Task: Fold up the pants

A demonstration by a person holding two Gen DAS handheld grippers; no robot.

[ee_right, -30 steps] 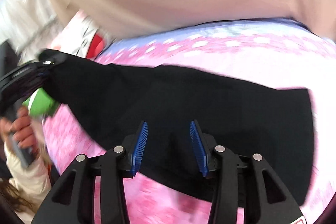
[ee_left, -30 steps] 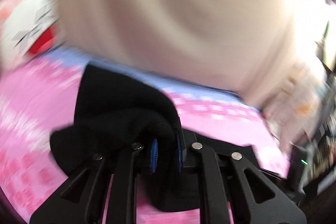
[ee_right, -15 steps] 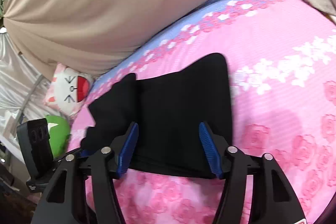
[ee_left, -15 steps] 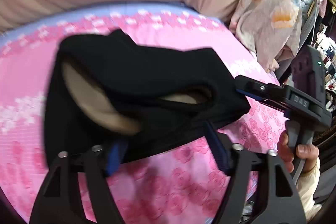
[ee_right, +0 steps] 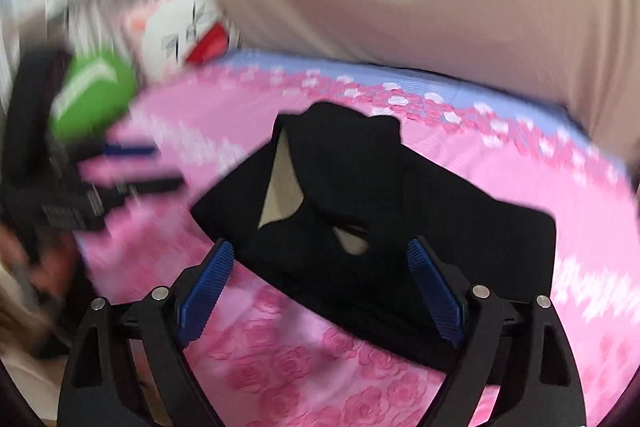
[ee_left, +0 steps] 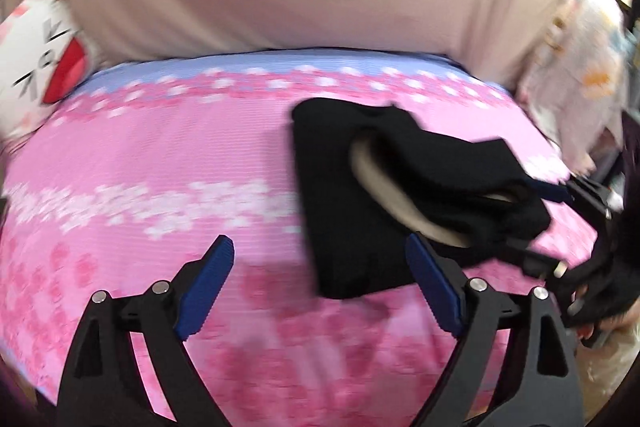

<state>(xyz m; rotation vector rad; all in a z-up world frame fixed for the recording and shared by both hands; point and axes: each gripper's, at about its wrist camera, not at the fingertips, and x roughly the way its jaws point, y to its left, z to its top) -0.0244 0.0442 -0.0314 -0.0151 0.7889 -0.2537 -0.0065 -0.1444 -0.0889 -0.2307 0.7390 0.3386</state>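
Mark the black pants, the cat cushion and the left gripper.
black pants (ee_right: 360, 187): right wrist view, middle of the folded black fabric.
cat cushion (ee_left: 36, 67): left wrist view, its white face by the red mouth.
left gripper (ee_left: 320, 287): left wrist view, midway between its opening fingertips, nothing between them.

You are in a home bedroom. A pink floral bedsheet (ee_left: 160, 155) covers the bed. A plush cat pillow (ee_right: 180, 27) sits at its far left corner.

Both grippers, left gripper (ee_left: 320, 279) and right gripper (ee_right: 320, 279): black plastic linkage arms, silver round screws at joints, ribbed blue pads on fingers (ee_left: 206, 283).
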